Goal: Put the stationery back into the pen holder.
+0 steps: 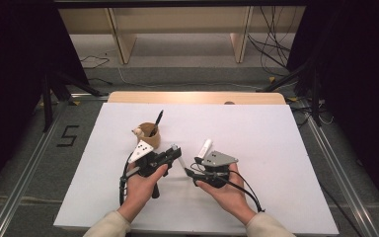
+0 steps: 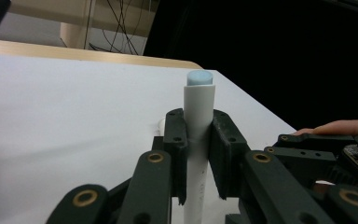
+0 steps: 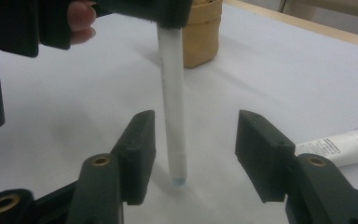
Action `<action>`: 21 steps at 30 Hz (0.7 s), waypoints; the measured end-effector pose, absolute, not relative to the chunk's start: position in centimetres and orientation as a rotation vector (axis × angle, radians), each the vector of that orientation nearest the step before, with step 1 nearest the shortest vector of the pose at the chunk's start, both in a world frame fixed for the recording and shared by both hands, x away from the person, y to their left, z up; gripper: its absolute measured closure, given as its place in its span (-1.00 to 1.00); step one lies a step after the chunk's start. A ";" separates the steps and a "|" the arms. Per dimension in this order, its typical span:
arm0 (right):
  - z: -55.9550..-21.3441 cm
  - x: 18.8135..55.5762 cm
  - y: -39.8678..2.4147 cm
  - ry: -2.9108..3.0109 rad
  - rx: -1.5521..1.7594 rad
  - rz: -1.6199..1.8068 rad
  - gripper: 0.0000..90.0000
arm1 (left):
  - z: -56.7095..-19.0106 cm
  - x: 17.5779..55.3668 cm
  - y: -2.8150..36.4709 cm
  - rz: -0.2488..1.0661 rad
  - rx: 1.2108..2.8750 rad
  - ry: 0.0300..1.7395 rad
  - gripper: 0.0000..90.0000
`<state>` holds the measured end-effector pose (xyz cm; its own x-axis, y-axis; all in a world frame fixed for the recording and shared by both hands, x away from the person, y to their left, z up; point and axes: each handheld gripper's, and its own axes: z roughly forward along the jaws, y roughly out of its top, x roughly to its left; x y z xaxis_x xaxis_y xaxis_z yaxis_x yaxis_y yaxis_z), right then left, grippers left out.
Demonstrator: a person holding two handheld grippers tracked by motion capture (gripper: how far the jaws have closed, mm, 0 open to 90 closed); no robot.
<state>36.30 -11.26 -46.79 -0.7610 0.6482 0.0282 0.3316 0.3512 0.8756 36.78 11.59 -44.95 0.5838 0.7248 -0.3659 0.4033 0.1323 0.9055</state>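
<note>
While the left gripper [image 2: 198,140] pinches a slim white pen [image 2: 199,116] between its jaws, the right gripper [image 3: 195,154] sits with jaws spread, one on each side of the same pen's lower end and touching neither side of it. No earlier picture is to hand, so only the present gap is recorded. In the right gripper view the pen [image 3: 173,102] hangs roughly upright from the left gripper's jaws, its pale blue tip just above the white counter [image 3: 51,102]. In the left gripper view the pen's other end, capped pale blue, stands clear above the jaws.

High view: both hands hold their grippers close together at the near middle of the counter [image 1: 276,148], left gripper [image 1: 173,154] facing right gripper [image 1: 193,168].

Just beyond the right gripper a white cylinder [image 1: 204,146] lies on the counter, apart from the jaws. Farther back, behind the left gripper, a brown cup [image 1: 149,133] holds a dark pen [image 1: 156,122] leaning out of it.
</note>
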 end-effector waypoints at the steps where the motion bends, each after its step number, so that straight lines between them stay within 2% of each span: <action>1: -46.8 36.3 -11.4 2.298 0.868 1.367 0.00 | -44.9 36.8 11.7 0.312 1.496 1.004 0.73; 12: -47.3 36.7 -12.8 2.309 0.923 1.319 -0.16 | -44.2 37.2 12.8 0.393 1.488 1.007 0.73; 21: -47.6 36.7 -14.0 2.318 0.951 1.281 -0.22 | -43.7 37.5 13.7 0.436 1.485 1.009 0.73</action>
